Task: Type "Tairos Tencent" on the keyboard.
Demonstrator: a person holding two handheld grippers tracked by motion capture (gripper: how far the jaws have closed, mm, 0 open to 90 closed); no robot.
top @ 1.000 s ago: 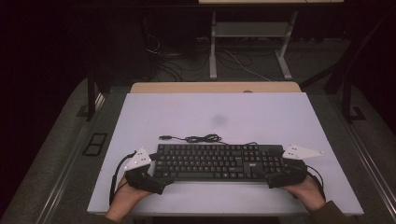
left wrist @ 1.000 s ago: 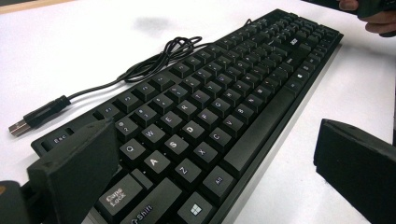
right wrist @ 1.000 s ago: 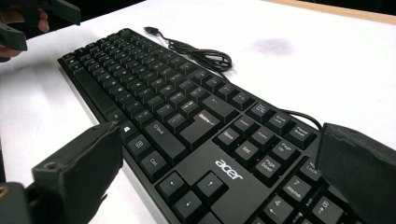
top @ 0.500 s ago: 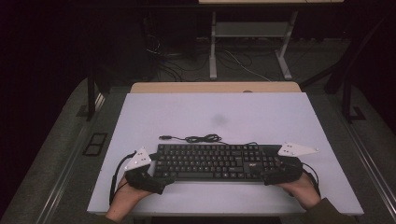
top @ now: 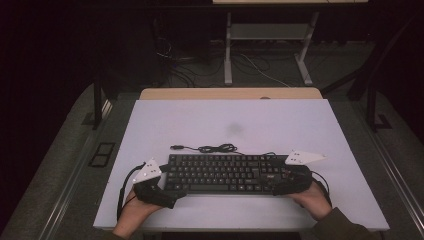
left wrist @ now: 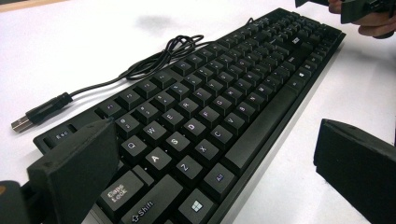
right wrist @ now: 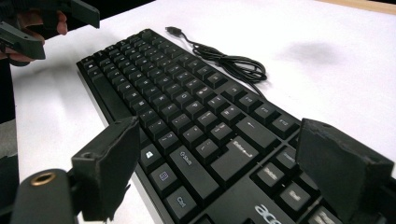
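Note:
A black keyboard (top: pixel 225 172) lies along the near part of the white table (top: pixel 230 115), and its coiled cable (top: pixel 210 148) with a USB plug (left wrist: pixel 28 119) rests behind it. My left gripper (top: pixel 170 190) is open at the keyboard's left end; one jaw hangs over the Caps Lock corner (left wrist: pixel 116 191) and the other over the table in front. My right gripper (top: pixel 277 182) straddles the right end. Its jaws have just been closing, with the keyboard's right end (right wrist: pixel 261 186) between them. Its pads (right wrist: pixel 112 163) stand apart from the keyboard's edges.
A faint grey smudge (top: pixel 235 129) marks the table behind the cable. A wooden strip (top: pixel 230 93) runs along the far edge. Beyond it stand a desk frame (top: pixel 270 45) and floor cables in the dark. Bare tabletop lies behind the keyboard.
My right gripper has slid left onto the keyboard's right end, and its grey plate now sits above the keys. The left gripper and the keyboard have not moved.

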